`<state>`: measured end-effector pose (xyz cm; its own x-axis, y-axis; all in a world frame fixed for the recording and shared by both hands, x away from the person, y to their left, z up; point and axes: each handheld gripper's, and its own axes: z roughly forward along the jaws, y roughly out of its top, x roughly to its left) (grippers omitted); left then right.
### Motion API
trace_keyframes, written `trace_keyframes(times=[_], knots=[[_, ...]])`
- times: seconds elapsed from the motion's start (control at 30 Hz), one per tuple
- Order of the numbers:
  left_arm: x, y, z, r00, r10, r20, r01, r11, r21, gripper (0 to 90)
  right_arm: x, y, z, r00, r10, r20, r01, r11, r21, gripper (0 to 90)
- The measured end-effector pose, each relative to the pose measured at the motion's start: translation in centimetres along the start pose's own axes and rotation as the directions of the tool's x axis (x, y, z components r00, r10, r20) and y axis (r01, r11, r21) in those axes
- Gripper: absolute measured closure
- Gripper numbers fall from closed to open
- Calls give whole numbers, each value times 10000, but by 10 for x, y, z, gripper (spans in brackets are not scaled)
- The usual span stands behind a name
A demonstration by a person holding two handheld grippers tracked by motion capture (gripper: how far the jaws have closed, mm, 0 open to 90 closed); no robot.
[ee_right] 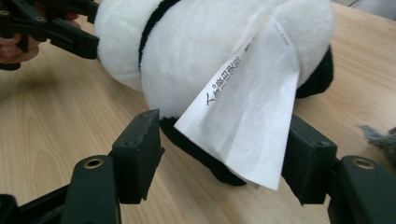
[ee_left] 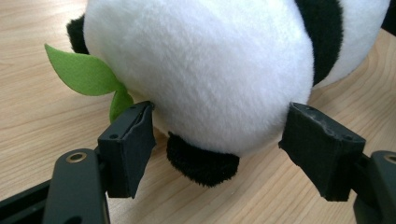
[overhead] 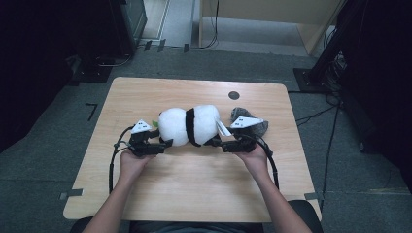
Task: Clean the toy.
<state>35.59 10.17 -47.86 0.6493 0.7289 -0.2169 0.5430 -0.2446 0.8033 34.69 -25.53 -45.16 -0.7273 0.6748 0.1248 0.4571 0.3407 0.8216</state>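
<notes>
plush panda (overhead: 189, 125) on table (overhead: 194, 189) | no containers | tools flank it

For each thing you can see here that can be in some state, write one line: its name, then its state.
Panda: lying on its side on the table, between both grippers.
Tag: hanging loose from the panda's end, between the right jaws.
Leaf: sticking out flat beside the panda.
Left gripper: open, jaws either side of the panda's end.
Right gripper: open, jaws either side of the panda's other end.
Grey cloth: crumpled behind the right gripper.
</notes>
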Motion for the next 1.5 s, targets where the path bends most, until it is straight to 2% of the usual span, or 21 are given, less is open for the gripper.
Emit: trace_keyframes(times=[0.17, 0.37, 0.47, 0.7, 0.83, 0.93, 1.0, 1.1, 1.13, 1.17, 1.27, 1.33, 1.4, 1.47, 1.5], knots=[[1, 4, -5, 10000, -96, -28, 95, 9990, -432, 255, -6, 0, -5, 9996, 110, 255, -105, 9997, -210, 359], [2, 9, -7, 9998, 9, -197, -20, 9983, -590, 256, -14, 1, -17, 9965, 216, 803, -164, 9978, -646, 363], [2, 10, -6, 9997, 101, -220, -112, 9986, -526, 256, -22, -1, -25, 9916, 477, 1204, -364, 9949, -945, 371], [3, 12, -2, 9994, 230, -258, -243, 9984, -520, 255, -32, -7, -35, 9800, 776, 1834, -564, 9914, -1183, 382], [4, 13, -1, 9992, 308, -253, -320, 9983, -490, 254, -39, -13, -38, 9663, 951, 2391, -656, 9895, -1285, 383], [4, 13, -1, 9990, 361, -261, -372, 9983, -452, 251, -47, -18, -38, 9520, 1144, 2840, -752, 9865, -1453, 384], [5, 12, -1, 9994, 262, -217, -271, 9987, -435, 249, -51, -20, -39, 9424, 1361, 3056, -900, 9830, -1603, 387], [5, 11, 0, 9995, 248, -192, -256, 9987, -447, 249, -57, -23, -39, 9304, 1739, 3228, -1157, 9747, -1914, 396], [5, 10, 0, 9995, 269, -185, -277, 9986, -453, 250, -58, -24, -39, 9268, 1733, 3332, -1137, 9750, -1910, 396], [5, 10, 0, 9994, 289, -188, -297, 9985, -468, 250, -59, -26, -39, 9193, 1727, 3536, -1097, 9754, -1912, 398], [5, 10, 0, 9994, 308, -181, -317, 9982, -507, 249, -63, -30, -36, 9100, 1660, 3800, -959, 9758, -1965, 403], [5, 9, 0, 9993, 316, -176, -324, 9981, -522, 249, -66, -33, -34, 9153, 1832, 3587, -1151, 9724, -2028, 408], [5, 9, 0, 9993, 348, -167, -356, 9980, -514, 250, -69, -36, -30, 9145, 1899, 3574, -1210, 9710, -2062, 408], [5, 9, 0, 9990, 409, -170, -417, 9978, -514, 250, -72, -39, -26, 9045, 1709, 3908, -1033, 9767, -1880, 408], [5, 9, 0, 9990, 409, -162, -417, 9978, -521, 250, -74, -41, -24, 9044, 1666, 3927, -1011, 9781, -1822, 407]])
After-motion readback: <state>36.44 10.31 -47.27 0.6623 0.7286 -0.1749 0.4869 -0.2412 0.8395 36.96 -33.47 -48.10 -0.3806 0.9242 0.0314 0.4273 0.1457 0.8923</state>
